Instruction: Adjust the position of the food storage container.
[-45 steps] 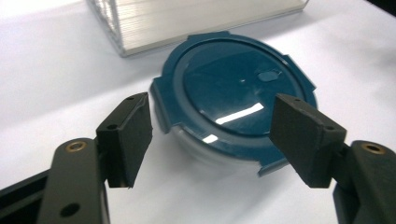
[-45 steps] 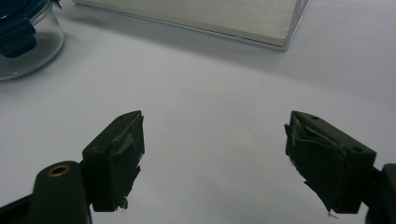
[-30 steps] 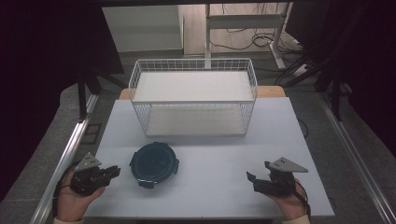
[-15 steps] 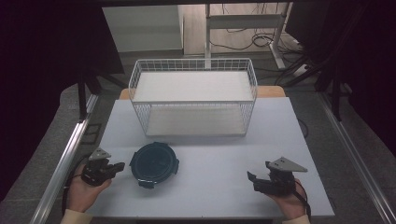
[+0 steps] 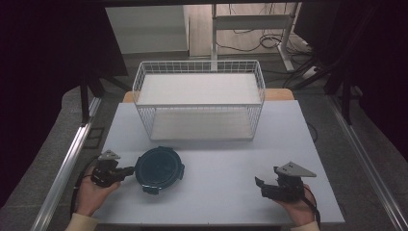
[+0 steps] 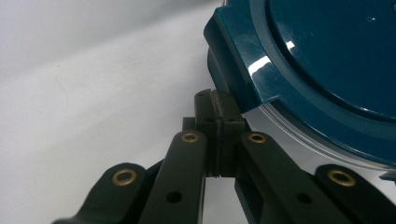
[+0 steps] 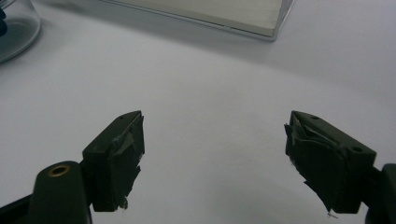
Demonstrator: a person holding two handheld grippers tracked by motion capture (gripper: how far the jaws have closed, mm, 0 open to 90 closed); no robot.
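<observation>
Up close, the round container (image 5: 159, 169) with its dark teal lid (image 6: 327, 70) sits on the white table (image 5: 216, 192), near the front and left of centre, a clear rim showing under the lid in my left gripper view. Just at its left edge lies my left gripper (image 5: 131, 170), held low in the left hand (image 5: 91, 190); its jaws are pressed fully together with nothing between them, and their tips rest right beside the lid's rim, though I cannot tell whether they actually touch it. Behind the container, toward the far side of the table, stands a white wire basket (image 5: 199, 103) with a pale board laid across its top. Well apart, at the front right of the table, my right gripper (image 5: 260, 185) rests in the right hand (image 5: 298, 207), pointing left across the bare surface; its jaws stand partly open and hold nothing, the worn pads (image 7: 126, 158) facing each other over white tabletop in my right gripper view.
</observation>
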